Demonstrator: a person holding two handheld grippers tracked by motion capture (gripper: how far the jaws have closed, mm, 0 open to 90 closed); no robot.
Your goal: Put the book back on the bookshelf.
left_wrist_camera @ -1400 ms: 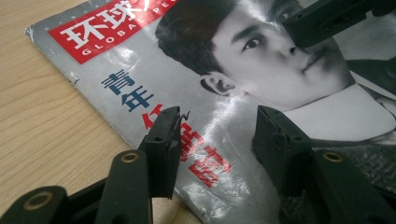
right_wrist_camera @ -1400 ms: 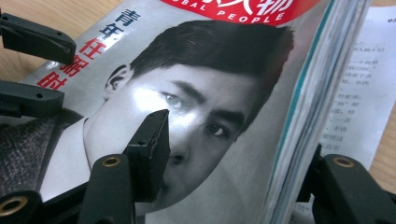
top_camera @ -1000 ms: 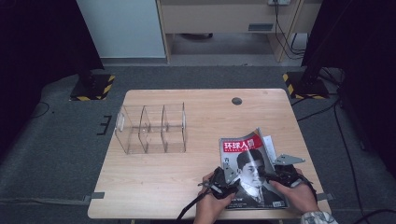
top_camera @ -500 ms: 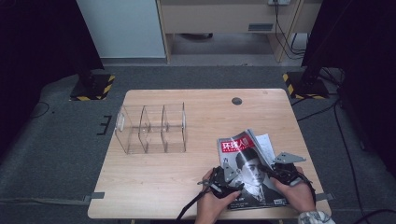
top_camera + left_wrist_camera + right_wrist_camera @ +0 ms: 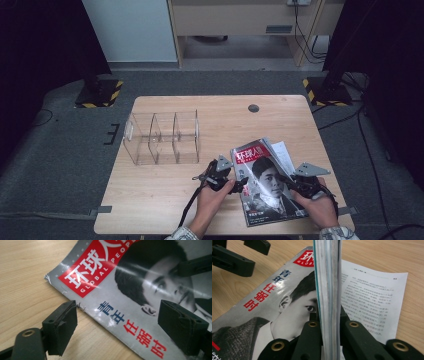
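Now my right claw (image 5: pixel 292 181) is squeezed tight on the magazine (image 5: pixel 267 185). In the right gripper view I look straight along a thick bunch of its pages (image 5: pixel 328 290), standing up on edge between my two black jaws. A loose white page (image 5: pixel 372 297) with small print lies flat on the table at about 3 o'clock from that bunch, and the cover with the red and blue letters lies toward 9 o'clock.

My left claw (image 5: pixel 239 184) is open. Its jaws have just been opening wider, and its pads do not press on anything. In the left gripper view one pad (image 5: pixel 62 327) sits just over the edge of the magazine near its spine, and the other pad (image 5: pixel 181 327) hangs over the printed cover, with the cover lying between them. The red box with white letters is at 12 o'clock from these pads.

From the high view, the magazine lies on the wooden table (image 5: pixel 165 200), down at about 5 o'clock from the middle of it. My hands hold the claws on each side of it. A clear plastic holder (image 5: pixel 162 137) with three slots stands well apart, at about 10 o'clock from the magazine. A small dark round spot (image 5: pixel 253 108) is near the far edge, at 12 o'clock.
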